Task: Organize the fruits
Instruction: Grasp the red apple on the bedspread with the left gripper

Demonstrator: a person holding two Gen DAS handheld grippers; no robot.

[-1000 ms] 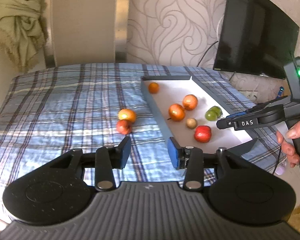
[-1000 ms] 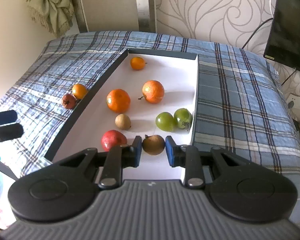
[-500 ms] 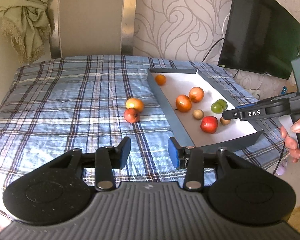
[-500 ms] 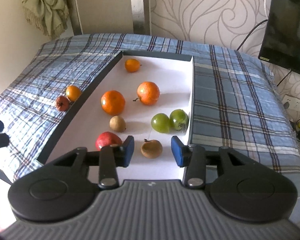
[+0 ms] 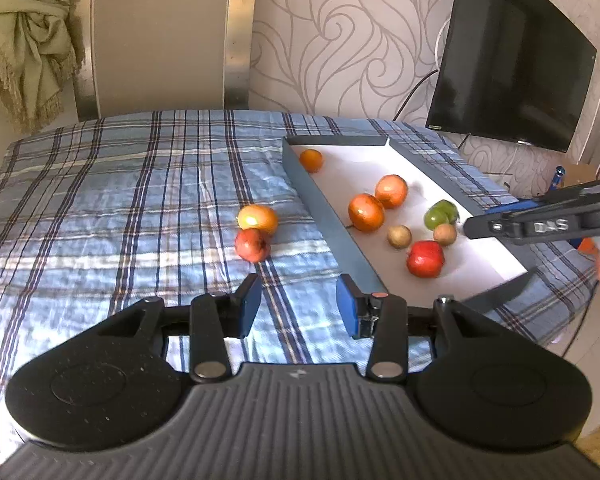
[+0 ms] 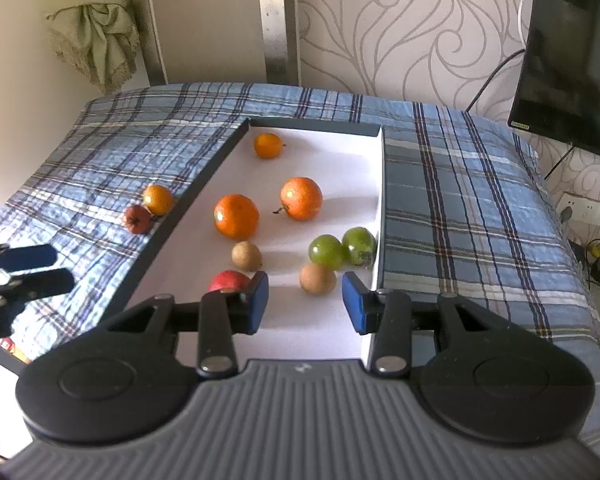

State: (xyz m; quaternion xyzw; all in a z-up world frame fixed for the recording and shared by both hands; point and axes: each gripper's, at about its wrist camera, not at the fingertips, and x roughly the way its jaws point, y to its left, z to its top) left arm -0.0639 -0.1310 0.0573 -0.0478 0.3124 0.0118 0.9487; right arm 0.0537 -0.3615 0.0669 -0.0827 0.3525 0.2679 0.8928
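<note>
Swirl-patterned wallpaper stands behind my blue plaid cloth (image 5: pixel 120 208). On its wrinkled weave I see a round orange (image 5: pixel 257 219) touching a dull pomegranate (image 5: pixel 253 245), beside the flat dark-walled tray (image 6: pixel 204 184) of smooth fruits. My left gripper (image 5: pixel 299 306) and right gripper (image 6: pixel 305 303) are spread, empty.

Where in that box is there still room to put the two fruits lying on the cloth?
Bare floor lies at the far end of the box, beyond the small orange, and along the near edge. The middle is crowded: oranges, green fruits, brown ones.
</note>
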